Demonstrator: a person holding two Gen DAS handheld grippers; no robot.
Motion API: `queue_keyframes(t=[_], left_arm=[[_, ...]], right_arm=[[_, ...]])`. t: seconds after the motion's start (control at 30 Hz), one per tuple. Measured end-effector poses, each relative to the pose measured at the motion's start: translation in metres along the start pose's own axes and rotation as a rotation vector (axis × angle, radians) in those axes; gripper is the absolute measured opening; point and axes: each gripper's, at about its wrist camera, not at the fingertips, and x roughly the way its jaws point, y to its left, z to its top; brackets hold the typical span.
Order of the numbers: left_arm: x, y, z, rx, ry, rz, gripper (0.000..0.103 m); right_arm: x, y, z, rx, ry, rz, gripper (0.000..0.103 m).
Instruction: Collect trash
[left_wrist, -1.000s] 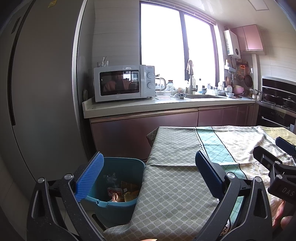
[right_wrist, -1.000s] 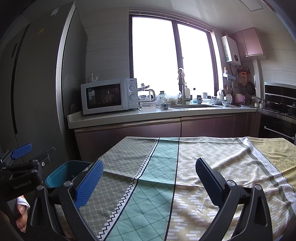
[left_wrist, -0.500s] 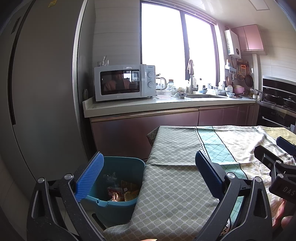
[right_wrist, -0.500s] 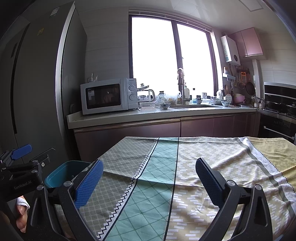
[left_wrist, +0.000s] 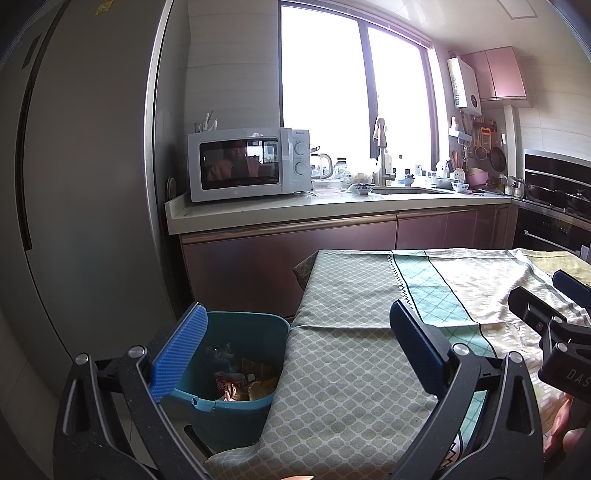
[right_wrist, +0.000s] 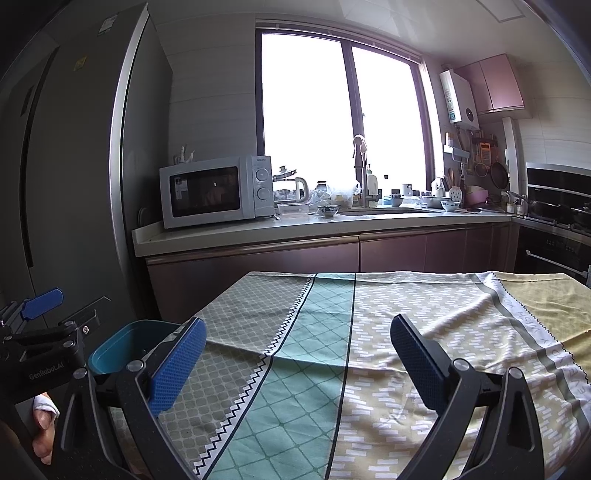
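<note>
A teal trash bin (left_wrist: 240, 402) stands on the floor at the table's left end, with crumpled wrappers (left_wrist: 242, 384) inside. In the right wrist view only the bin's rim (right_wrist: 122, 350) shows. My left gripper (left_wrist: 295, 354) is open and holds nothing, hovering over the table's left edge beside the bin. My right gripper (right_wrist: 295, 362) is open with nothing between its pads, above the patterned tablecloth (right_wrist: 369, 350). No loose trash shows on the cloth.
A tall grey fridge (left_wrist: 81, 184) stands left of the bin. Behind the table runs a counter (left_wrist: 332, 206) with a microwave (left_wrist: 247, 162), sink and dishes. An oven (left_wrist: 554, 221) is at the right. A hand (right_wrist: 42, 432) holds the left gripper.
Almost nothing differs; the left wrist view has shifted very slightly, and both grippers remain open in place.
</note>
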Motion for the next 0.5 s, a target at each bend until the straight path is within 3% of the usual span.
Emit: queue_keyframes(t=[0.5], left_arm=[[0.0011,-0.0002,0.0006,0.001,0.005,0.004,0.097]], right_arm=[[0.0037,0.0002,-0.0018,0.004,0.006,-0.004,0.097]])
